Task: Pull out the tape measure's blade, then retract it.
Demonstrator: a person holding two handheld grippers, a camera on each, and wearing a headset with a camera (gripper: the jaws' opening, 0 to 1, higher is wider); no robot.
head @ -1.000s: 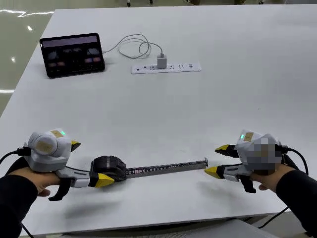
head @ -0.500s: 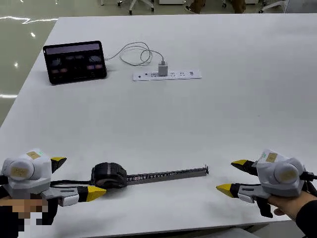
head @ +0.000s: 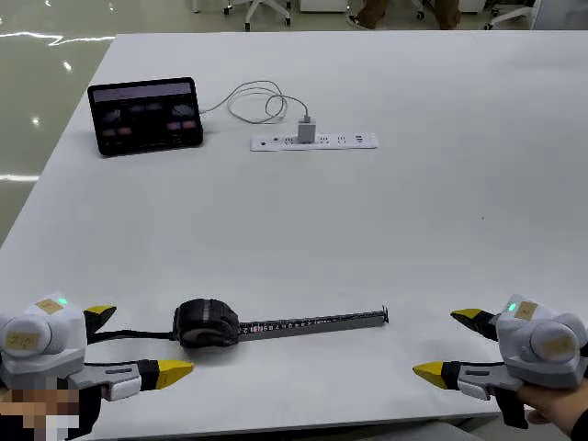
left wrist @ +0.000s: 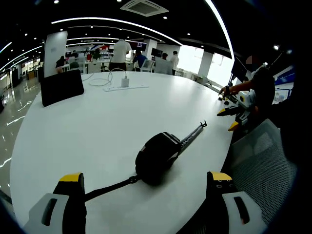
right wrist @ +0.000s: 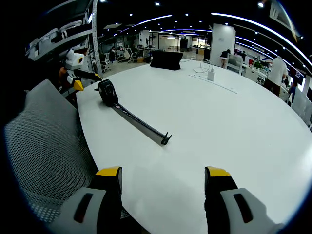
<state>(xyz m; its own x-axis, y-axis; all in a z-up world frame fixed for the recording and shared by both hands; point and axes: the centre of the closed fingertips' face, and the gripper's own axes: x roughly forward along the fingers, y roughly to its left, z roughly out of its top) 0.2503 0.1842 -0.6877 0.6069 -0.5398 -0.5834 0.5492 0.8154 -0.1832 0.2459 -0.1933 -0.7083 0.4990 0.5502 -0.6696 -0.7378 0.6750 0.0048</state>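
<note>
The tape measure [head: 206,322] is lying on the counter [head: 386,220] near its front edge, blade [head: 312,322] extended, between the left gripper [head: 140,342] and right gripper [head: 446,342], both hovering with jaws wide, holding nothing. Unsteadied, it is risking skidding off as the blade snaps back.

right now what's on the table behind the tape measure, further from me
Beyond the tape measure, the table holds a propped dark tablet and a white power strip with a charger and looped cable. The cable's far end is covered by the tablet.
</note>
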